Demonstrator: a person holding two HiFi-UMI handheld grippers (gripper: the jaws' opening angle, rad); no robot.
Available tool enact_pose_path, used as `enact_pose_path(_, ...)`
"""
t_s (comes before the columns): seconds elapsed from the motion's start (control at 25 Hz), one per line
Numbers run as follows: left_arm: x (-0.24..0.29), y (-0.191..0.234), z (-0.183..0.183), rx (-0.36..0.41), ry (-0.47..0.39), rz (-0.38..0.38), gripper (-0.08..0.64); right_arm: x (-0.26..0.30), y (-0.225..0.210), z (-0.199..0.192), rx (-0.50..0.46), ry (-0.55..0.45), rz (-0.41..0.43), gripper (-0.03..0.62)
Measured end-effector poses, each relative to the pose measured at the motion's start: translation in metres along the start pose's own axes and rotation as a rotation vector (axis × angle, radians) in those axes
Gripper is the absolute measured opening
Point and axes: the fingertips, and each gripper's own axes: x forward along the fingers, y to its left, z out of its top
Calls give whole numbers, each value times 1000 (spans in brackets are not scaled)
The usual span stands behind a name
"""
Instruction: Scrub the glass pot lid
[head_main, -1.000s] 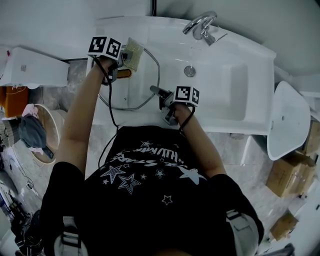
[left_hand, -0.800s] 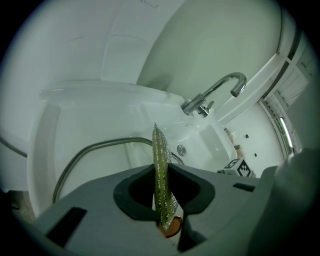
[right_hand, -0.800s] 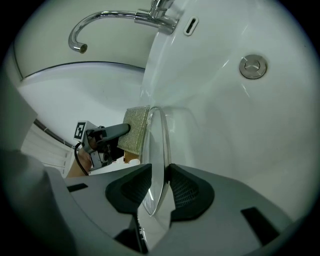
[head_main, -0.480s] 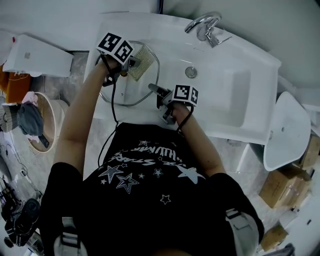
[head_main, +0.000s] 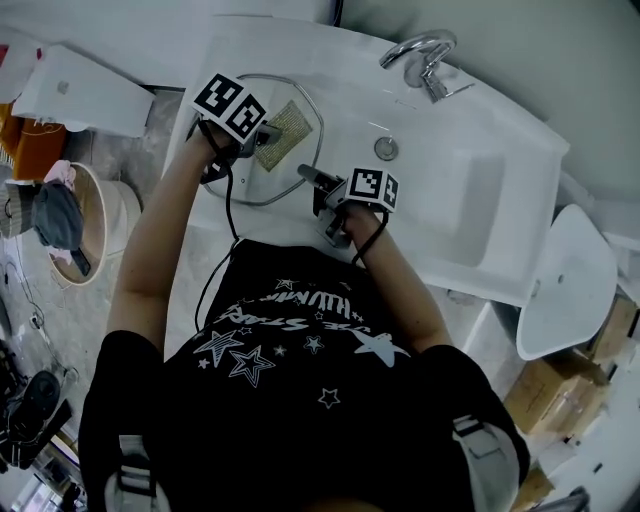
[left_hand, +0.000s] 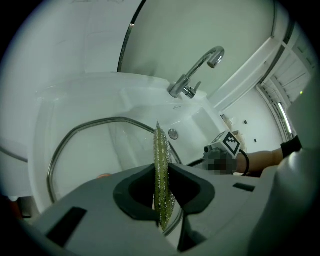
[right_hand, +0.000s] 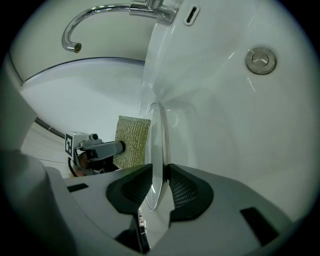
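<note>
The glass pot lid (head_main: 240, 160), clear with a metal rim, is held tilted over the left end of the white sink. My right gripper (head_main: 308, 177) grips its near right rim; the jaws are closing, and the lid's edge (right_hand: 159, 150) stands between the pads (right_hand: 186, 187). My left gripper (head_main: 262, 135) is shut on a yellow-green scouring pad (head_main: 281, 121), which lies flat against the lid's upper right part. In the left gripper view the pad (left_hand: 161, 165) stands edge-on between the jaws, with the lid (left_hand: 100, 145) behind it. The right gripper view shows the pad (right_hand: 132, 142) through the glass.
The sink basin (head_main: 470, 200) has a drain (head_main: 385, 148) and a chrome faucet (head_main: 425, 55) at the back. A white box (head_main: 85, 95) sits left of the sink. A round basket (head_main: 95, 235) stands on the floor at left, a white oval object (head_main: 565, 290) at right.
The left gripper has slid the scouring pad from the lid's far rim toward its middle right. The right gripper has kept its hold on the near rim.
</note>
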Motion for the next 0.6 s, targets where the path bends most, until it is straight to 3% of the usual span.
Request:
enact_pose_path(0.28,-7,-5,-21,16,15,10,69,2,2,-2,-6,23,1,103)
enact_pose_path(0.6,-9,-8,-49,-46,-26,-24,69,1,1,-3,-6,25,-9,103)
